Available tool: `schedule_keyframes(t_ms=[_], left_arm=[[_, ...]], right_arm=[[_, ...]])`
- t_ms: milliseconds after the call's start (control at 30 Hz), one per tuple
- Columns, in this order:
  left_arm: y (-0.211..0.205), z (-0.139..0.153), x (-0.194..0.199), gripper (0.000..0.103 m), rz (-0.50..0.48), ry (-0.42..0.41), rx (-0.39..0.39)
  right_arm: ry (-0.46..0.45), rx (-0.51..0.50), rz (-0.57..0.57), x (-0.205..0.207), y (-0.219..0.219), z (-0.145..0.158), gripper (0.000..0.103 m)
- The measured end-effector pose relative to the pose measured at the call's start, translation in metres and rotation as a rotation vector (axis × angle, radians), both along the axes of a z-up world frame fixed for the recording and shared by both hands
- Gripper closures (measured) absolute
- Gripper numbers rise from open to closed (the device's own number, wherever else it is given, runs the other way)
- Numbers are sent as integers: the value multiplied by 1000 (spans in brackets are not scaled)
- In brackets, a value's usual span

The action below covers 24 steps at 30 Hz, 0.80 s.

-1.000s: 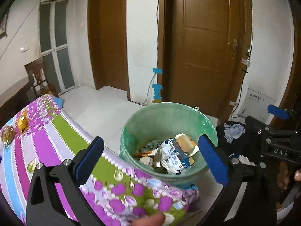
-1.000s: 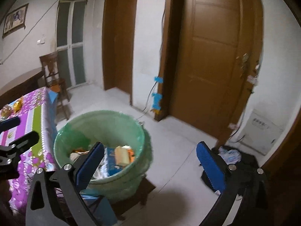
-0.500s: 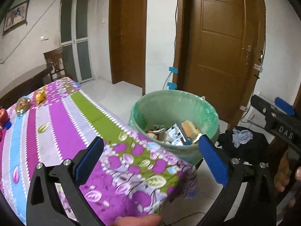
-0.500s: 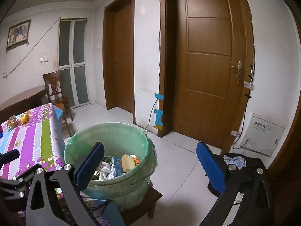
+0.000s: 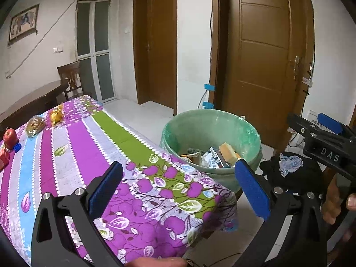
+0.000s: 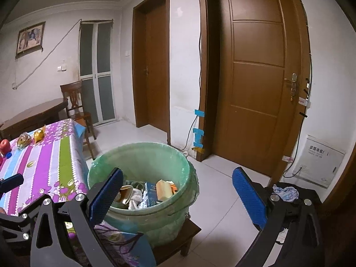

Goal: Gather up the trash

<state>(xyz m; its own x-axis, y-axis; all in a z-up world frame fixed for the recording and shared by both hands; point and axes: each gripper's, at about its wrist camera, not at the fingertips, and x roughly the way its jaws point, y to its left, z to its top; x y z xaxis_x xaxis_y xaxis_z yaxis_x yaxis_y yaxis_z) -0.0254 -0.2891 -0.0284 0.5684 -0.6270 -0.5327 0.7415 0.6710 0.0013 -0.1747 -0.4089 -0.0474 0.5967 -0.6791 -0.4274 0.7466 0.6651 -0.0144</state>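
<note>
A green-lined trash bin (image 5: 240, 122) (image 6: 142, 158) stands on a low wooden stool beside the table, holding cartons, paper and a yellow sponge (image 5: 228, 150) (image 6: 163, 185). My left gripper (image 5: 178, 187) is open and empty above the near corner of the table. My right gripper (image 6: 178, 191) is open and empty, raised just right of the bin; it also shows at the right of the left wrist view (image 5: 322, 138). Two wrapped snacks (image 5: 45, 120) (image 6: 30, 138), a red apple (image 5: 10, 135) (image 6: 5, 145) and a blue cap (image 5: 17, 147) lie at the table's far end.
The table carries a purple, green and blue striped floral cloth (image 5: 66, 155) (image 6: 44, 162). A black bag with a blue-white cloth (image 5: 291, 162) (image 6: 287, 191) lies on the floor to the right. Brown doors (image 6: 258, 77), a wooden chair (image 6: 76, 106) and a dark wooden table stand behind.
Both grippers have risen and pulled back from the bin. The left wrist view has swung left, so more of the table and the items on it now show.
</note>
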Motion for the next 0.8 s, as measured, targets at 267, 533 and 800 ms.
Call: schedule_keyframes(t_ms=[267, 533, 800], left_arm=[[-8, -2, -9, 6, -36, -9, -7], [-8, -2, -15, 6, -22, -27, 8], [1, 7, -22, 6, -6, -78, -22]], right_arm=[[7, 1, -7, -2, -5, -3, 5], [-2, 7, -16, -4, -7, -4, 5], [7, 3, -7, -1, -3, -6, 5]])
